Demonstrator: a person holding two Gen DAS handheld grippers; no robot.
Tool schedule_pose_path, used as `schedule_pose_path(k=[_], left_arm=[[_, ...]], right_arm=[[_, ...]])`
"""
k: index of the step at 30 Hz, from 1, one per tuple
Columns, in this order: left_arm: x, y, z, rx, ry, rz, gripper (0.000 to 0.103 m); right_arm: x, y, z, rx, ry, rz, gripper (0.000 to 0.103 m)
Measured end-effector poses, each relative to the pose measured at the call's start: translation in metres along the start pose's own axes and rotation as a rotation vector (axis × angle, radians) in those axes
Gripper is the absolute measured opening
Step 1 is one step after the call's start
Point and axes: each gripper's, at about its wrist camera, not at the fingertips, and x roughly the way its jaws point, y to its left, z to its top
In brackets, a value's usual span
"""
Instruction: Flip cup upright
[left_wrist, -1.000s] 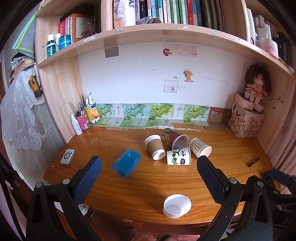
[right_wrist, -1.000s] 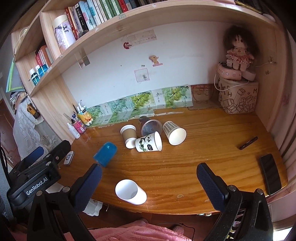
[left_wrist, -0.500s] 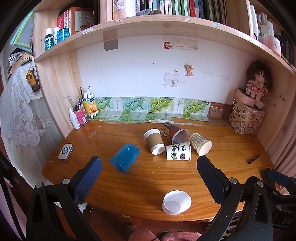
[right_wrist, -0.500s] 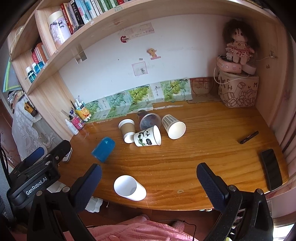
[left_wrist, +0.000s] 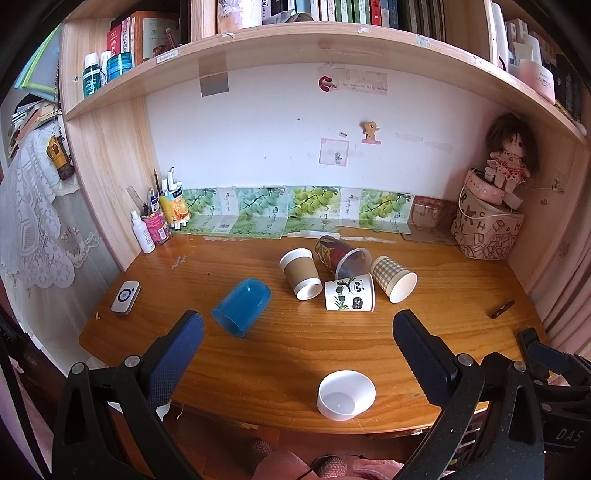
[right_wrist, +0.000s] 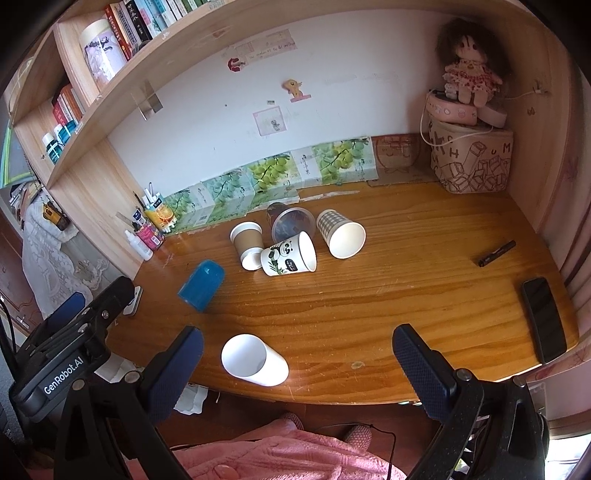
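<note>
We hold both tongs back from the front edge of the wooden tabletop (left_wrist: 295, 347), above the near rim. Left tongs (left_wrist: 295, 354): spread wide, nothing between the blue padded fingers (left_wrist: 173, 354). Right tongs (right_wrist: 295, 354): likewise spread wide and empty.

Cups, all on their sides. Plain white paper cup (left_wrist: 345, 395) lies lower centre of the left view, close to the front edge of the tabletop, mouth facing the camera; in the right view the same cup (right_wrist: 255, 360) sits lower left of centre, just beside the left finger of our right tongs, apart from it. Blue translucent plastic cup (left_wrist: 242, 306) lies left of centre, mouth toward the lower left, well apart from the others.

Centre of frame, a cluster of four: brown-sleeved paper cup with white rim (left_wrist: 300, 273); dark printed cup with a clear rim (left_wrist: 341, 254) behind; white panda-print paper cup (left_wrist: 349, 295) in front, its side toward us; checked paper cup (left_wrist: 393, 278) at the right of the cluster. The four appear to touch or nearly so.

Other items: small white remote-like device (left_wrist: 125, 297) at left edge of the tabletop; black pen (right_wrist: 496, 254) and black phone (right_wrist: 545, 319) at right; pen holder with bottles (left_wrist: 155, 225) back left; rag doll (left_wrist: 508, 158) seated on a printed box, upper right.
</note>
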Motion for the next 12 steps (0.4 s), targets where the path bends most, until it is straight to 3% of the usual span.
schedule_pose_path(k=[12], left_arm=[[-0.0024, -0.0061, -0.0061, 0.006, 0.020, -0.004, 0.102]], right_arm=[[0.0008, -0.0088, -0.0070, 0.030, 0.028, 0.019, 0.103]])
